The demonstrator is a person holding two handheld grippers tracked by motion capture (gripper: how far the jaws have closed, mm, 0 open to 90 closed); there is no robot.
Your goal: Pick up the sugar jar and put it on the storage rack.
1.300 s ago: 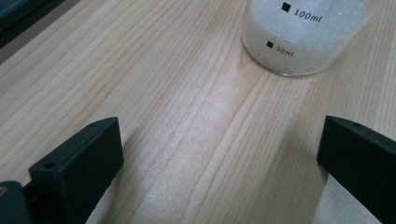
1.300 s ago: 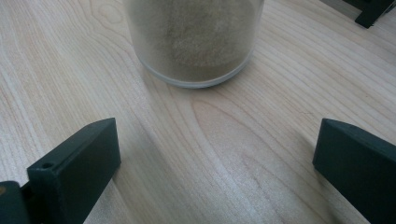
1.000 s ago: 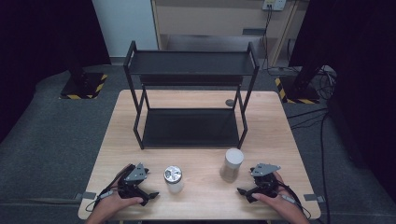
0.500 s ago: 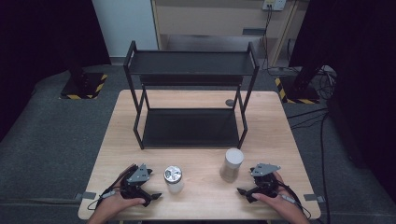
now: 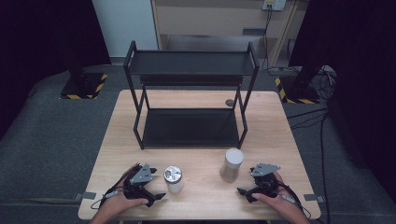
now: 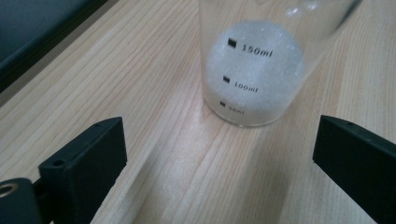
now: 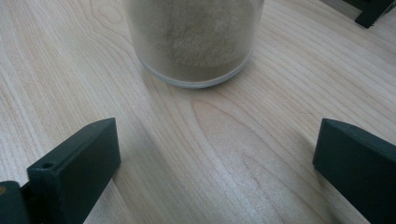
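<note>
A clear measuring jar with white granules and a shiny top stands near the table's front left. In the left gripper view the jar shows 50, 100 and 150 ml marks. My left gripper is just left of it, open, with the jar ahead of the jaws and not between them. A second jar, filled with tan powder and capped white, stands front right. My right gripper sits just right of it, open, a short way from the jar.
A black two-tier metal rack stands across the back middle of the wooden table; its lower shelf is bare. A small dark round object lies by the rack's right rear leg. The front table edge lies just behind both hands.
My left gripper has edged slightly right toward the clear jar. The right gripper and both jars are where they were.
</note>
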